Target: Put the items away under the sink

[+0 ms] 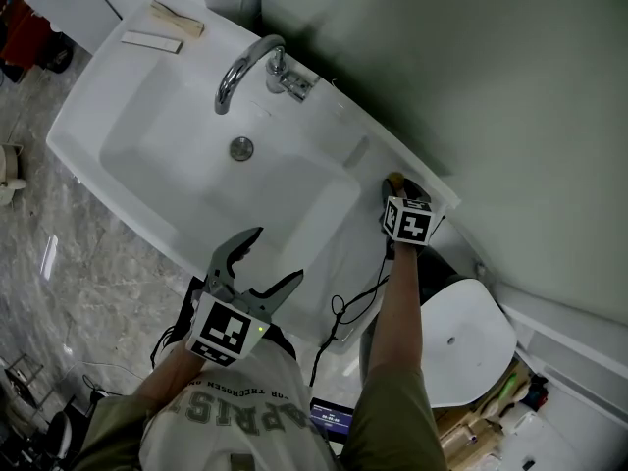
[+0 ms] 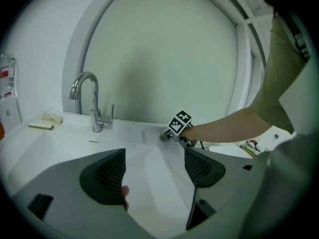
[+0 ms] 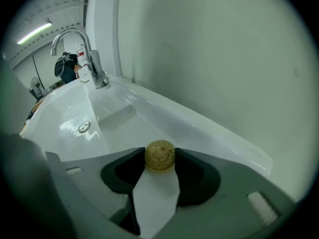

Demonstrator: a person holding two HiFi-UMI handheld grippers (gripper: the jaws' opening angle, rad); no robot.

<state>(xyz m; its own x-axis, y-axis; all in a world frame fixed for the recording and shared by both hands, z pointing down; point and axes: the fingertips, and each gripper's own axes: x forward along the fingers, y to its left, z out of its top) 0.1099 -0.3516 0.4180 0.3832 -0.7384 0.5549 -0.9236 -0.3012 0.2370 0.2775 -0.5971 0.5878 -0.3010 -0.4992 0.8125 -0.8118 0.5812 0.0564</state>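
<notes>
Head view first. Looking down on a white sink (image 1: 93, 96) with a chrome faucet (image 1: 240, 67). Out on the right-hand ledge by the wall, right gripper (image 1: 397, 186) down on a small round yellow item (image 1: 394, 178). Nearer in, left gripper (image 1: 278, 253) hovering over the basin's front edge, spread wide, carrying nothing. Sitting out at the far corner of the ledge: 2 tan blocks (image 1: 167, 27). Looks like an early stage: 1 item gripped but not yet lifted, 2 more waiting, nothing visibly stowed. No sight of the space under the sink. Large lettering on the shirt (image 1: 226, 410), cut off and upside down, not safely readable.

Left gripper view next. Jaws well apart, only bare basin between them. Beyond, the right gripper's marker cube at the far ledge, and the tan blocks left of the faucet. At the far left edge, what looks like a clear container (image 2: 5, 78) with a red label, print too small to read.

Right gripper view last. Both pads closed against the sides of the yellow item, apparently resting on the white ledge, close to the wall. A ring of print or embossing on its face, too blurred to read. No brand legible anywhere.
</notes>
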